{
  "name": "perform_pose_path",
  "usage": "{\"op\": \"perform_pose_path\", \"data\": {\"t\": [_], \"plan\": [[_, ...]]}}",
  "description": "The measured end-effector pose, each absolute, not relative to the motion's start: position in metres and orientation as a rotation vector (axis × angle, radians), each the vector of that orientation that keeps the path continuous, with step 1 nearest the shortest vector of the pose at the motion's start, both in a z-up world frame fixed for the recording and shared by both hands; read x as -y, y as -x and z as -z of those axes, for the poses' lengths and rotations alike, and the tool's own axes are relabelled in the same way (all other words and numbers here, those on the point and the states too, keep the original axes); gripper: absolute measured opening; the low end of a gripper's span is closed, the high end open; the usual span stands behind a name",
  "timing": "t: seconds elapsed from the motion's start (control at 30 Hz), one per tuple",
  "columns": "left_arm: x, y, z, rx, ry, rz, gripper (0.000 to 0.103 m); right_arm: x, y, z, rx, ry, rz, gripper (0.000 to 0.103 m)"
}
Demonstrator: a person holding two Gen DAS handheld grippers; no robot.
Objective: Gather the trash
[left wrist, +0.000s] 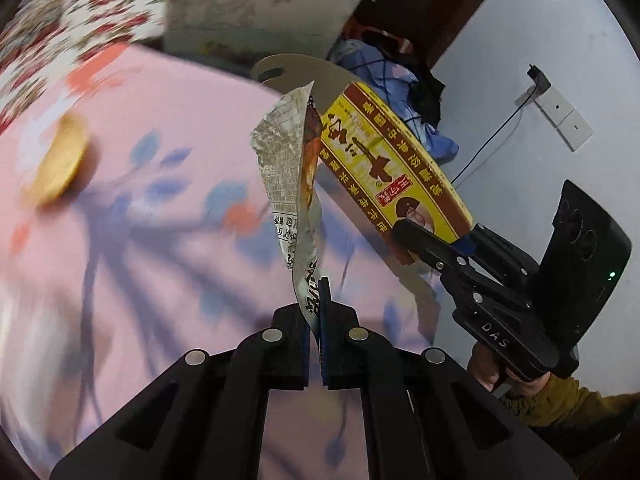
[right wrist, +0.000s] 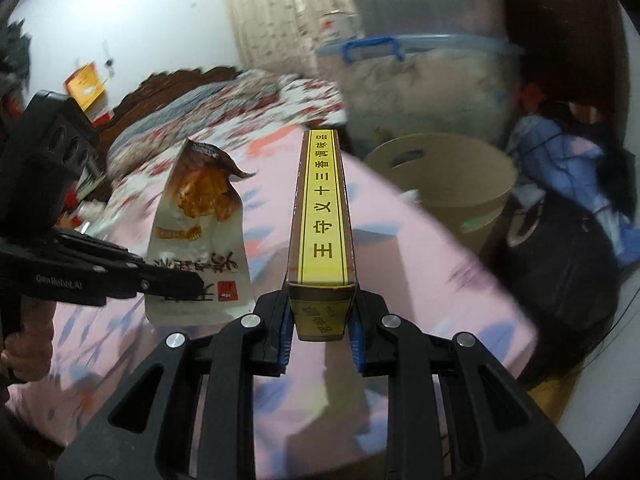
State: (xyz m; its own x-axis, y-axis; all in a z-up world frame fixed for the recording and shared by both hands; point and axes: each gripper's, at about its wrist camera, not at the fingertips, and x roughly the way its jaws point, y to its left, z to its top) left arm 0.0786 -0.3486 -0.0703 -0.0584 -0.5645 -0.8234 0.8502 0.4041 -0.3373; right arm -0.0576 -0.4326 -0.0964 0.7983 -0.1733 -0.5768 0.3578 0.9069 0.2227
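Pink bedsheet (left wrist: 132, 240) printed with blue leaves and orange flowers covers the bed under both grippers, and a red-flowered quilt (left wrist: 80, 28) lies bunched at its far end. Behind the bed stands a clear storage box with a blue latch (right wrist: 372, 50), and a white wall with a socket (left wrist: 560, 112) shows to the side.

In the left wrist view, the left gripper (left wrist: 316, 320) has its blue-padded fingers pressed together on the lower end of an empty snack bag (left wrist: 288, 168), which sticks up crumpled and torn at its top, lifted clear of the sheet. A round yellow object (left wrist: 58, 160), blurred, lies on the sheet well apart to the left.

From the right wrist view, the right gripper (right wrist: 320, 332) clamps a narrow yellow-and-brown seasoning box (right wrist: 322, 216) by its near end, the box held edge-up and pointing away over the sheet. A tan round bin (right wrist: 448, 184) stands on the floor just past the bed's edge, right of the box, beside a heap of blue cloth (right wrist: 560, 160). A hand (right wrist: 24, 344) grips the left gripper's handle.
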Motion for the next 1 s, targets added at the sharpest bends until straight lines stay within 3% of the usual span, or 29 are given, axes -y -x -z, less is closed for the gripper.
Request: {"op": "perform_pose_path", "data": {"t": [0.33, 0.37, 0.4, 0.43, 0.5, 0.57, 0.6, 1.0], "plan": [[0.51, -0.119, 0.063, -1.057, -0.487, 1.186, 0.004, 0.559, 0.012, 0.097, -0.6, -0.537, 0.387, 0.028], [0.518, -0.12, 0.064, -1.048, -0.495, 1.172, 0.01, 0.567, 0.005, 0.098, -0.613, -0.56, 0.389, 0.028], [0.53, -0.125, 0.067, -1.043, -0.51, 1.139, 0.034, 0.573, 0.002, 0.099, -0.616, -0.585, 0.392, 0.029], [0.535, -0.127, 0.069, -1.037, -0.515, 1.11, 0.044, 0.576, 0.001, 0.099, -0.605, -0.603, 0.394, 0.032], [0.538, -0.133, 0.067, -1.018, -0.488, 1.076, 0.046, 0.575, 0.003, 0.097, -0.583, -0.606, 0.392, 0.036], [0.528, -0.132, 0.064, -1.024, -0.448, 1.088, 0.046, 0.566, 0.008, 0.095, -0.561, -0.588, 0.397, 0.053], [0.519, -0.13, 0.062, -1.017, -0.439, 1.082, 0.046, 0.56, 0.012, 0.095, -0.548, -0.585, 0.398, 0.055], [0.353, -0.061, 0.047, -0.887, -0.356, 0.969, 0.049, 0.436, 0.069, 0.104, -0.483, -0.619, 0.331, 0.055]]}}
